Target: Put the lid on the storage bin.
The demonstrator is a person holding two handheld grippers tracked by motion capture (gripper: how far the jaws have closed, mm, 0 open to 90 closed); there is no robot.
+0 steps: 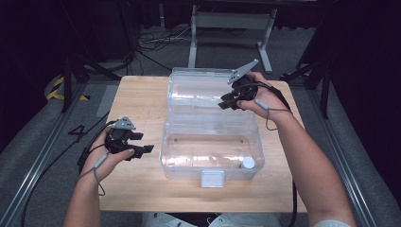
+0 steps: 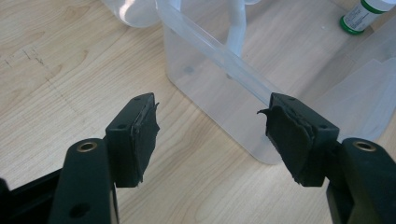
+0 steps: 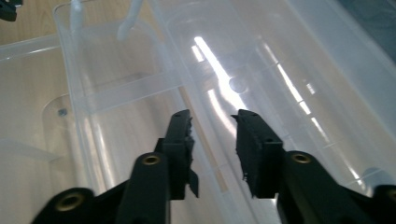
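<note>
A clear plastic box (image 1: 211,126) stands in the middle of the wooden table (image 1: 137,94), its lid (image 1: 198,90) folded back flat behind it. A small bottle with a white cap (image 1: 247,163) lies in the box's front right corner; its green-banded end (image 2: 362,16) appears in the left gripper view. My left gripper (image 1: 145,143) is open just left of the box, pointing at the box wall (image 2: 219,51) with nothing between its pads. My right gripper (image 1: 223,103) hovers over the lid's right side. Its jaws (image 3: 212,121) stand partly apart astride a lid edge (image 3: 205,140), without pressing on it.
A white latch (image 1: 212,178) hangs at the box's front edge. Bare table lies left of the box and along the front. Beyond the table are a metal frame (image 1: 231,21), cables on the floor (image 1: 156,40) and dark stands on both sides.
</note>
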